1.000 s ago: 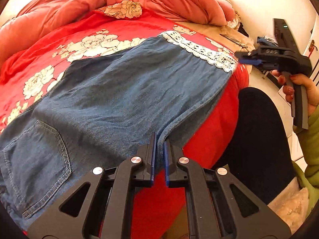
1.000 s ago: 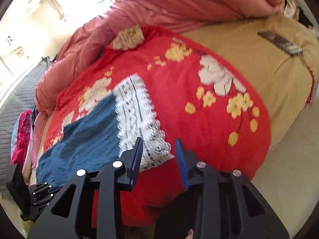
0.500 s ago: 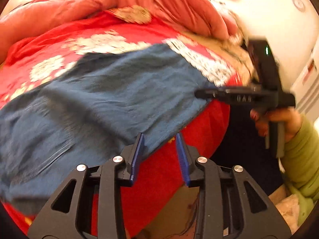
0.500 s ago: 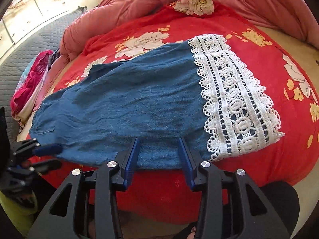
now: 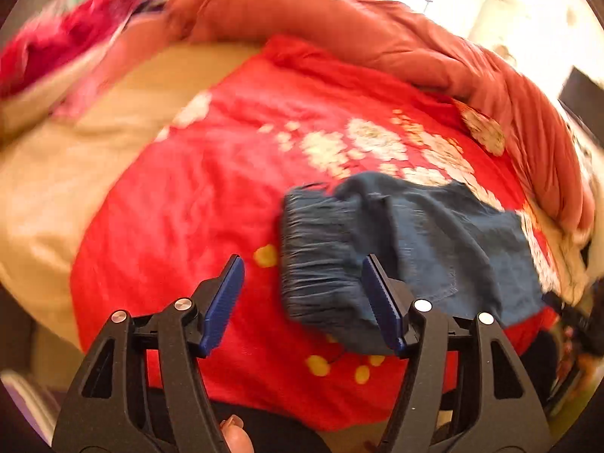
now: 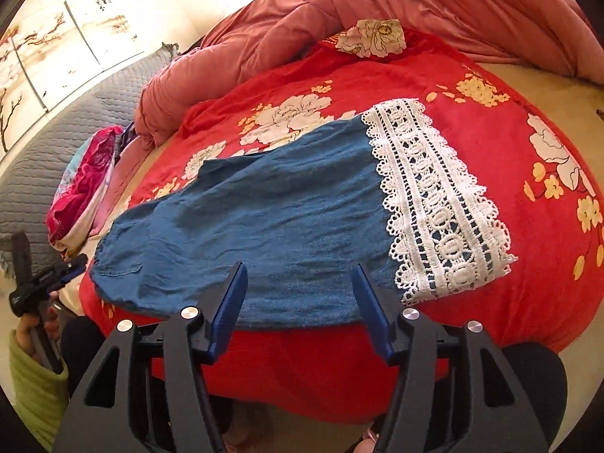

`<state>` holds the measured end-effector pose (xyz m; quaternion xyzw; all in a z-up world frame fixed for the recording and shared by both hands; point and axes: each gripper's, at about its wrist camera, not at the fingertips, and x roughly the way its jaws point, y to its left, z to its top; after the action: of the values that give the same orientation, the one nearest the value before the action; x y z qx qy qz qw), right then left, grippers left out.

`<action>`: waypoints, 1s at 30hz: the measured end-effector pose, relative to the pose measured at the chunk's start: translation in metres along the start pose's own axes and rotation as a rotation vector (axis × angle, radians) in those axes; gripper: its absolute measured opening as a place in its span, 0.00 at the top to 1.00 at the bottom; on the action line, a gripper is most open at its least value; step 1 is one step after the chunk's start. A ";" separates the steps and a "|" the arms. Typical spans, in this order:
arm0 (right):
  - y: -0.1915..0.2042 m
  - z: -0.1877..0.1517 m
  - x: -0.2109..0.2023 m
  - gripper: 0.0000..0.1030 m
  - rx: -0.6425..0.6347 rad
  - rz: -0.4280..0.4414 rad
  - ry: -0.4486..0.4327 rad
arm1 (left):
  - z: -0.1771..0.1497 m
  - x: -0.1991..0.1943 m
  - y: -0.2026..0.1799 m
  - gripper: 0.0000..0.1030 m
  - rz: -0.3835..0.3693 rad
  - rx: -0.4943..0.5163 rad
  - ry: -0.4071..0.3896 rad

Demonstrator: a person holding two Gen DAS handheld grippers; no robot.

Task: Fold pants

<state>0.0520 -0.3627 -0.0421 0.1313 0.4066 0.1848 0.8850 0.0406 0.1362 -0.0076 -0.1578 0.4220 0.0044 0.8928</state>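
Both tongs now gape, released: the left gripper, clenched a second ago at the fabric's edge, has swung to the elastic waistband, while the right gripper hovers before the pants, which lie flat on the red blanket. Likely regrasping follows, judging by this.

place: home bedroom | evidence: bed with red floral blanket, pink quilt, painted wardrobe doors
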 end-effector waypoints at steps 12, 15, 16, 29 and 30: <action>0.020 -0.002 0.009 0.41 -0.047 -0.028 0.018 | 0.002 0.044 -0.026 0.67 0.056 0.058 0.019; 0.017 -0.005 0.020 0.41 -0.035 -0.052 0.058 | 0.014 0.028 -0.020 0.69 0.049 0.050 -0.037; 0.015 -0.006 0.022 0.41 -0.027 -0.052 0.064 | 0.016 0.025 -0.018 0.69 0.066 0.057 -0.047; 0.010 -0.014 0.029 0.40 -0.039 -0.040 0.047 | 0.003 0.035 0.012 0.47 0.101 -0.010 -0.035; 0.009 -0.015 0.029 0.40 -0.038 -0.034 0.044 | 0.003 0.029 0.010 0.47 0.104 -0.014 -0.044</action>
<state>0.0560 -0.3409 -0.0672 0.1037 0.4245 0.1803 0.8812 0.0600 0.1434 -0.0302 -0.1419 0.4097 0.0574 0.8993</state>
